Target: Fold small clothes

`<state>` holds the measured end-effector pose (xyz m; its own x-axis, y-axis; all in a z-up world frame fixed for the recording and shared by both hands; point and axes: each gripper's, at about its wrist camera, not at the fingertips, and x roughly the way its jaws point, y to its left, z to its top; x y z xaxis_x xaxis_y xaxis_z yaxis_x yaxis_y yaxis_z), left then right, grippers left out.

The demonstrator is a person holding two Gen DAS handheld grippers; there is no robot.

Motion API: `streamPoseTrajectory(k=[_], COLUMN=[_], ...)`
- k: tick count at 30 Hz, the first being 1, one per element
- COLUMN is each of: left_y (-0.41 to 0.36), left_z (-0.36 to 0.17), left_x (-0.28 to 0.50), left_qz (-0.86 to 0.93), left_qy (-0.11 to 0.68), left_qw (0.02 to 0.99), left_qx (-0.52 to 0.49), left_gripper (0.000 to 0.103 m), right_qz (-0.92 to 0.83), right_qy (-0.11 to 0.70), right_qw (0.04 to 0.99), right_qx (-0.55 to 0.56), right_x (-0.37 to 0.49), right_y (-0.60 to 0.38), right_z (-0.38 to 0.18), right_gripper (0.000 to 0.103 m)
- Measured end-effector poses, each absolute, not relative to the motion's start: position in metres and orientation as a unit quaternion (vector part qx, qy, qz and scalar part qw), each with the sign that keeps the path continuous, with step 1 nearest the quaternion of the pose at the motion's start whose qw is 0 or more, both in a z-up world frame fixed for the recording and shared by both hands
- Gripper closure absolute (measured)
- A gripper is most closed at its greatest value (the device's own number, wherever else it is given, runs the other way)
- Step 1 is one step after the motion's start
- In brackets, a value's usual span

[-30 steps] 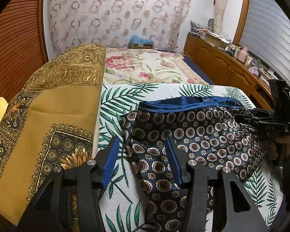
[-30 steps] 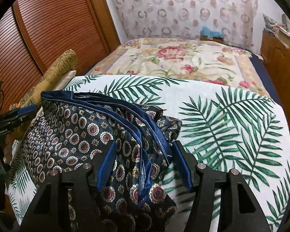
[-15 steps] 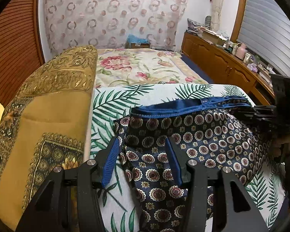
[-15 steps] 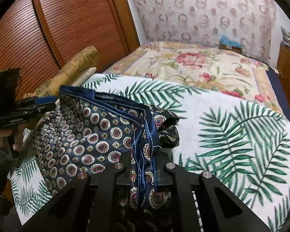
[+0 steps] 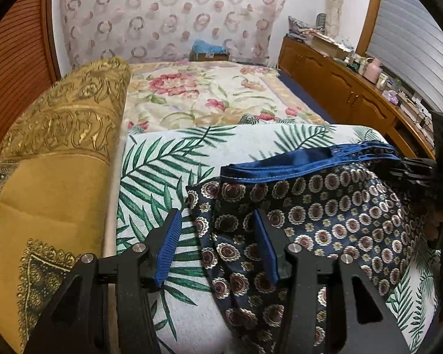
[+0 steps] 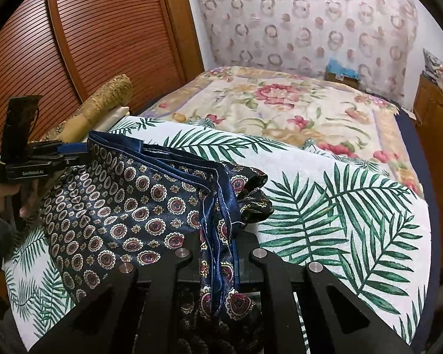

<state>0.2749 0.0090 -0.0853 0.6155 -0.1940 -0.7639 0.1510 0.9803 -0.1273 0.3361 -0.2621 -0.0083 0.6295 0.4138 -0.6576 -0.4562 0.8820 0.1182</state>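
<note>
Dark blue shorts (image 5: 325, 212) with round medallion print and a plain blue waistband (image 5: 295, 166) lie on the palm-leaf bed cover (image 5: 168, 162). My left gripper (image 5: 216, 215) hovers over their left edge. Its jaws are opening; the cloth's edge lies between them, and the pads do not press on it. My right gripper (image 6: 218, 244) is shut on a bunched fold of the shorts (image 6: 133, 200) at the waistband, which hangs between its fingers. Each gripper shows in the other's view: right gripper (image 5: 413, 168), left gripper (image 6: 79, 153), held by a hand (image 6: 3, 194).
A gold patterned cushion (image 5: 59, 162) runs along the left of the bed. A floral blanket (image 5: 198, 94) covers the far half. A wooden cabinet (image 5: 354, 94) with clutter stands on the right, a slatted wooden door (image 6: 88, 44) on the left.
My right gripper has shut on the waistband fold and drawn it up. The left gripper has shifted towards the left edge of the shorts.
</note>
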Motion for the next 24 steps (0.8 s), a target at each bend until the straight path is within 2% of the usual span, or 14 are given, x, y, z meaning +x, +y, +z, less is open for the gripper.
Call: streamPoseTrajectory(k=[2, 8, 14, 16, 17, 20, 21, 22, 24], left_y=[0.011, 0.007, 0.001, 0.0, -0.001, -0.001, 0.0, 0.0, 0.002], left_z=[-0.088, -0.092, -0.093, -0.093, -0.093, -0.093, -0.092, -0.092, -0.087], left_x=[0.275, 0.275, 0.277, 0.278, 0.279, 0.278, 0.278, 0.277, 0.272], left_qz=[-0.094, -0.104, -0.112, -0.126, -0.131, -0.139, -0.146, -0.152, -0.159], left_qy=[0.43, 0.435, 0.435, 0.433, 0.432, 0.428, 0.427, 0.427, 0.418], left_qw=[0.897, 0.894, 0.893, 0.892, 0.892, 0.892, 0.891, 0.89, 0.893], left_qx=[-0.027, -0.032, -0.033, -0.037, -0.037, -0.039, -0.042, -0.047, -0.053], left_gripper=[0.046, 0.046, 0.046, 0.049, 0.051, 0.07, 0.083, 0.091, 0.097], right_qz=[0.238, 0.232, 0.225, 0.227, 0.229, 0.231, 0.234, 0.239, 0.253], right_qy=[0.359, 0.363, 0.374, 0.378, 0.378, 0.378, 0.377, 0.377, 0.372], right_qw=[0.902, 0.902, 0.899, 0.897, 0.897, 0.896, 0.896, 0.895, 0.893], right_qx=[-0.029, -0.031, -0.019, -0.012, -0.008, -0.006, -0.007, -0.007, -0.006], right_x=[0.338, 0.342, 0.351, 0.354, 0.355, 0.356, 0.356, 0.356, 0.353], right_y=[-0.26, -0.257, -0.261, -0.262, -0.263, -0.262, -0.261, -0.261, -0.258], right_z=[-0.007, -0.007, -0.013, -0.015, -0.015, -0.014, -0.014, -0.015, -0.014], right_gripper=[0.092, 0.089, 0.071, 0.069, 0.069, 0.069, 0.073, 0.077, 0.088])
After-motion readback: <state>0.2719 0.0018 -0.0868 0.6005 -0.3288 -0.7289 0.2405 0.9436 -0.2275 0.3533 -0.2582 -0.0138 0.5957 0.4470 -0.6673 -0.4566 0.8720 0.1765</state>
